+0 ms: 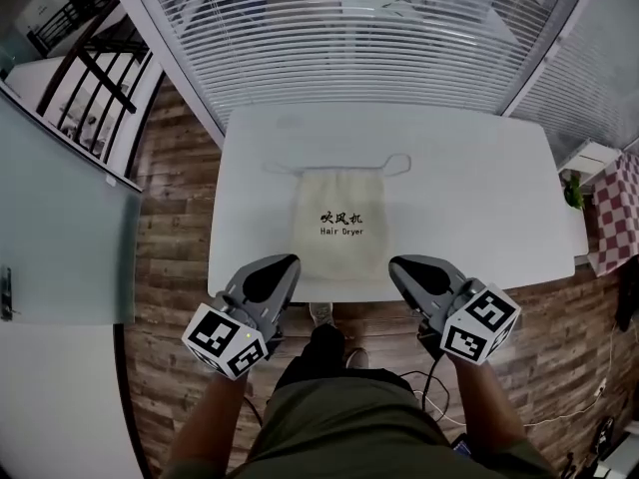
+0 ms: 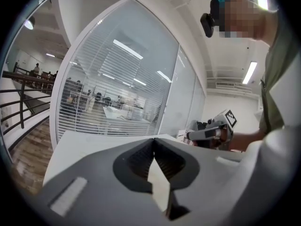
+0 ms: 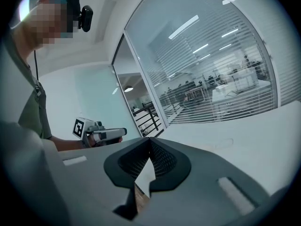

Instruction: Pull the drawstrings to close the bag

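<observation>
"Head view first: whereabouts of the bag [image 1: 340, 223]?"

"Flat on the white desk [image 1: 479, 198], about mid-width. Cream cloth, 'Hair Dryer' printed on the front. Mouth at the far end, spread to full width."

"And the drawstrings [image 1: 282, 170]?"

"Slack, trailing out on both sides of the mouth, looped on the right. Untouched by either tool."

"Left gripper [image 1: 288, 262]?"

"Held over the desk's near edge, beside the bag's near left corner, well apart from the drawstrings. Left gripper view: jaws together at the tips, nothing pinched between."

"Right gripper [image 1: 397, 264]?"

"Mirrored at the bag's near right corner, equally far from the drawstrings. Right gripper view: jaws likewise pressed tip to tip, empty."

"Surroundings?"

"Slatted blinds [image 1: 349, 28] behind glass past the desk's far edge, wood floor [image 1: 175, 228] on either side."
</observation>
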A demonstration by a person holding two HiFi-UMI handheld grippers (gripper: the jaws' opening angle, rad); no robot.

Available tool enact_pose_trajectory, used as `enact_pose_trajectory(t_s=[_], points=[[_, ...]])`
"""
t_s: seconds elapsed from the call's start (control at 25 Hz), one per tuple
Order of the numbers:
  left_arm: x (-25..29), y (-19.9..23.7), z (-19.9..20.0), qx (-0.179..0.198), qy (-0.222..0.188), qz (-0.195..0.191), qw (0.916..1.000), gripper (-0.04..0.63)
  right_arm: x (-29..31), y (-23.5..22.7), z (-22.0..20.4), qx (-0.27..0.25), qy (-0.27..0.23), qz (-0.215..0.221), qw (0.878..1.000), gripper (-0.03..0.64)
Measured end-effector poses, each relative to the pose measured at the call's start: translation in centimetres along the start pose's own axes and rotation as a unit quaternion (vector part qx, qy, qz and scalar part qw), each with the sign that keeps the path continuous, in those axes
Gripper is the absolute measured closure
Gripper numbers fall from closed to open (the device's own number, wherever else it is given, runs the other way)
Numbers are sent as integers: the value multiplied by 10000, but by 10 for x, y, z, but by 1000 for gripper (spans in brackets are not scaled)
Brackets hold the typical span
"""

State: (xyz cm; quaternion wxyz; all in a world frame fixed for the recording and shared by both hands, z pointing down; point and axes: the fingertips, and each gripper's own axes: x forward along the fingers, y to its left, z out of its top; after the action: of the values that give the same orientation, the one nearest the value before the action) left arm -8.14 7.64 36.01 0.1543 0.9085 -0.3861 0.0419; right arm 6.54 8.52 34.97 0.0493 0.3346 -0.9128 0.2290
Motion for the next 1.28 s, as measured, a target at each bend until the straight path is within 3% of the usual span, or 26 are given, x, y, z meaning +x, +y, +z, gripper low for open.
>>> enact_pose_trajectory(t_s=[0.6, 1.28], points=[[44, 127, 7, -2, 318, -79, 9995, 588, 88, -59, 31, 150, 142, -491, 9986, 606], [91, 192, -16, 329, 834, -88, 9959, 557, 137, -113, 27, -165, 521, -854, 9948, 604]])
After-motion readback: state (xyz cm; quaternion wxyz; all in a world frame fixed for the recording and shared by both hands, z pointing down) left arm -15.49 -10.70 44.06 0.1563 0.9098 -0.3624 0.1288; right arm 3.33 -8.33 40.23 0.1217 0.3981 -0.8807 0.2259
